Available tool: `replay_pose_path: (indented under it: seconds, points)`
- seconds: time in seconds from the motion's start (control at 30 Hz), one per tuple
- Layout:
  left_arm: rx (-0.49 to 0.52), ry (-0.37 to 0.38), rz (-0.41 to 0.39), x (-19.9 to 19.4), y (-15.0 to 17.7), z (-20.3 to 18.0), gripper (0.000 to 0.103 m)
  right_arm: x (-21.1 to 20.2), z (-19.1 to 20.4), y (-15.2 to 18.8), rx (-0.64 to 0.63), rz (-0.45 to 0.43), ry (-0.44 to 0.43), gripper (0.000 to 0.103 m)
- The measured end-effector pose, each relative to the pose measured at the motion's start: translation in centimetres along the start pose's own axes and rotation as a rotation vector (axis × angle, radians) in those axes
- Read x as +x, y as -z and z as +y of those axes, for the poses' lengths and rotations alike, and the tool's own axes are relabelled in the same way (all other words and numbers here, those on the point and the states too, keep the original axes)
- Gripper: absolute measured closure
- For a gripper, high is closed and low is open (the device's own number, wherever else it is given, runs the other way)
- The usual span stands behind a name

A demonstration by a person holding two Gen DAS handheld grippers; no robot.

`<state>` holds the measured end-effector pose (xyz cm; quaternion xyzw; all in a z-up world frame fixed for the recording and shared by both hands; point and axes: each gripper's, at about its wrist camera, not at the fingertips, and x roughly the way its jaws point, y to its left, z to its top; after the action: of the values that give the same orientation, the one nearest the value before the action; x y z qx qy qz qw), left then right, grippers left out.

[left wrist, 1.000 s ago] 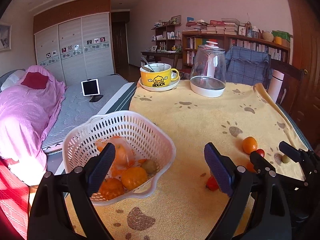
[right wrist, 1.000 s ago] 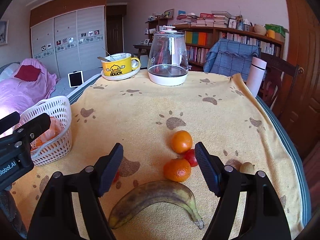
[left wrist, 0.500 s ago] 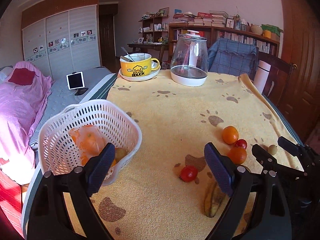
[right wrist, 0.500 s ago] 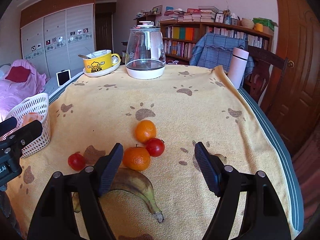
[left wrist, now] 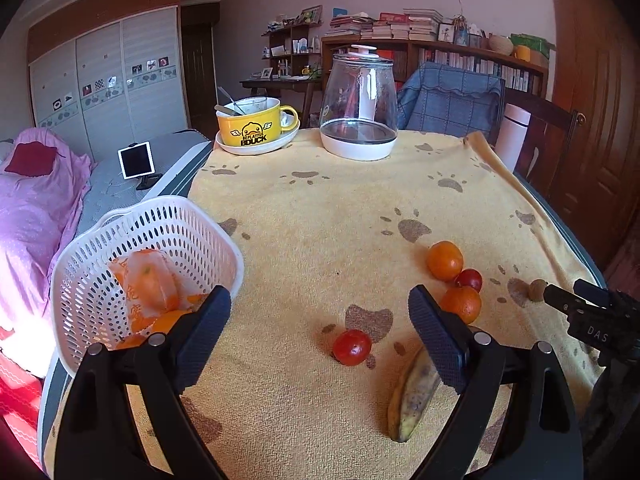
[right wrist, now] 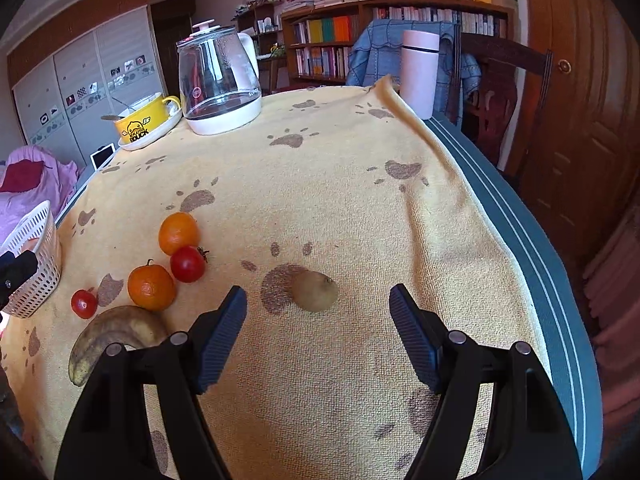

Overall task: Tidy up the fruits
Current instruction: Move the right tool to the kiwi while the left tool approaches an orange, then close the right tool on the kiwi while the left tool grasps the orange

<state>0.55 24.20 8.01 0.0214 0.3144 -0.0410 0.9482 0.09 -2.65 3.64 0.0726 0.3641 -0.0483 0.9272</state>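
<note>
**Lining up on the kiwi**

While our right gripper [right wrist: 316, 340] hangs with its jaws spread wide and nothing between them, the brownish kiwi [right wrist: 315, 291] lies on the yellow paw-print cloth [right wrist: 360, 184] just ahead, roughly centred in the gap. We judge this to be the approach before a pick; next we need to lower, straddle the fruit and close gently, since it looks likely to roll. Our left gripper [left wrist: 320, 340] is likewise spread and empty, near the white basket [left wrist: 100, 240], which already holds oranges and a bagged fruit. Two tangerines [right wrist: 179, 233], two tomatoes [right wrist: 187, 264] and a banana [right wrist: 116, 334] wait well left of the kiwi. Open cloth surrounds the kiwi; the table edge runs off to the right.
</note>
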Motion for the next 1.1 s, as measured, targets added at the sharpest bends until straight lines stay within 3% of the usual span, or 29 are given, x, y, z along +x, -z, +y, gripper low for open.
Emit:
replay_pose_path:
  seconds: [0.3, 0.43, 0.83, 1.1]
  points:
    - [0.031, 0.024, 0.013, 0.7, -0.4, -1.4, 0.011, 3.1, 0.4, -0.8, -0.044, 0.080, -0.045, 0.047]
    - [0.028, 0.043, 0.030, 1.5, -0.6, -1.7, 0.011, 4.3, 0.3, -0.8, -0.048, 0.119, -0.043, 0.063]
    - [0.074, 0.175, 0.110, 4.5, -0.4, -5.9, 0.013, 4.0, 0.9, -0.1, -0.078, 0.103, 0.006, 0.068]
    - [0.137, 0.253, 0.187, 7.0, 0.1, -8.8, 0.026, 3.9, 1.3, 0.1, -0.100, 0.093, 0.032, 0.068]
